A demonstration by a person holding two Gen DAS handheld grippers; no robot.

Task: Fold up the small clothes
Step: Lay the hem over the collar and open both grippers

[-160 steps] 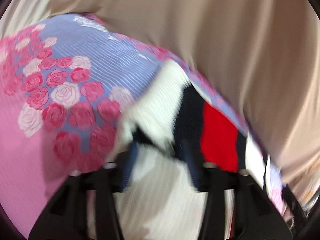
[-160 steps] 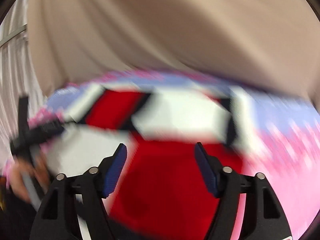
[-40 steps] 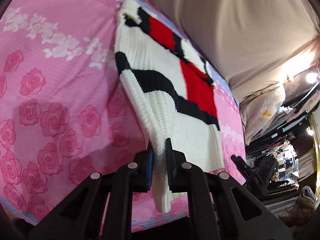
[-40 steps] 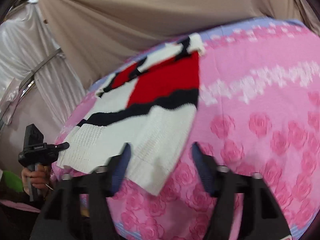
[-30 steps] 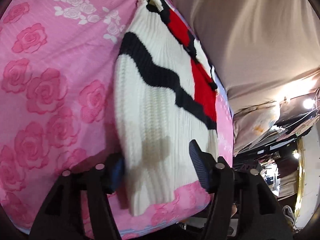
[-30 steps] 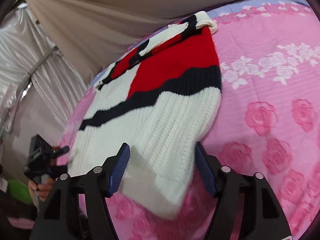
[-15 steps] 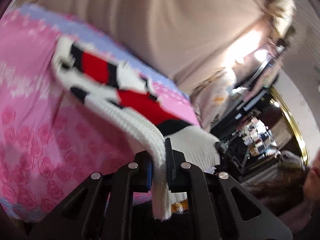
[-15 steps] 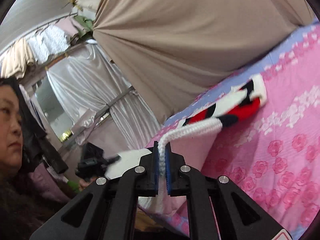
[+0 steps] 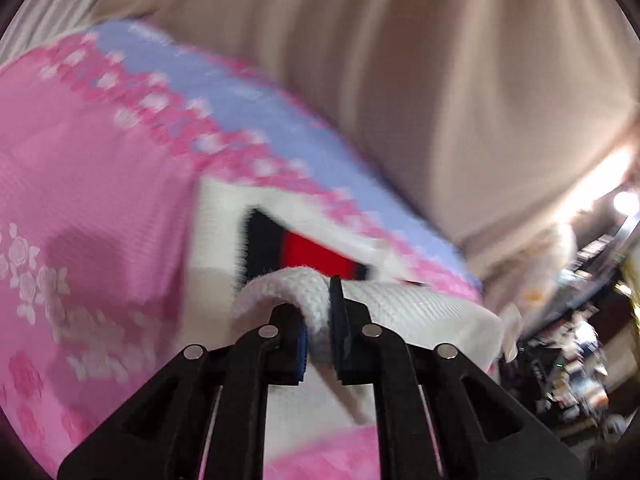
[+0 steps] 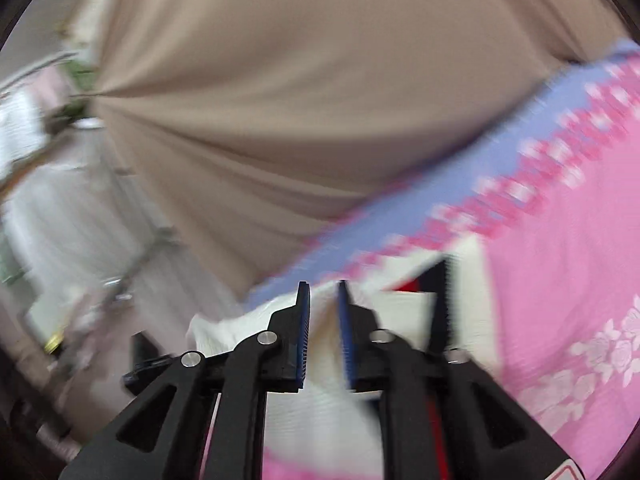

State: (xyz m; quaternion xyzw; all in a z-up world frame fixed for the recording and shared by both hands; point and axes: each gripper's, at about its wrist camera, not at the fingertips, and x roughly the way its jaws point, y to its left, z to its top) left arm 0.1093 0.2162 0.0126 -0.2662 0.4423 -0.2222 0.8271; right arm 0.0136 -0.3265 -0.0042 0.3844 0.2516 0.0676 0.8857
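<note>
Only leftward, sweater's [image 9: 400, 304] red patch clear; both grippers [image 9: 318, 334] [image 10: 323, 332] clamped on its hem.

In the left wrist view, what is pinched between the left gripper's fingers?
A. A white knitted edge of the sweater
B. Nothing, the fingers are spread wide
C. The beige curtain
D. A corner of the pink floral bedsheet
A. The left gripper is shut on a white ribbed fold of the sweater, which curls over its fingers above the pink bedsheet; the sweater's red and black panel shows just beyond.
</note>
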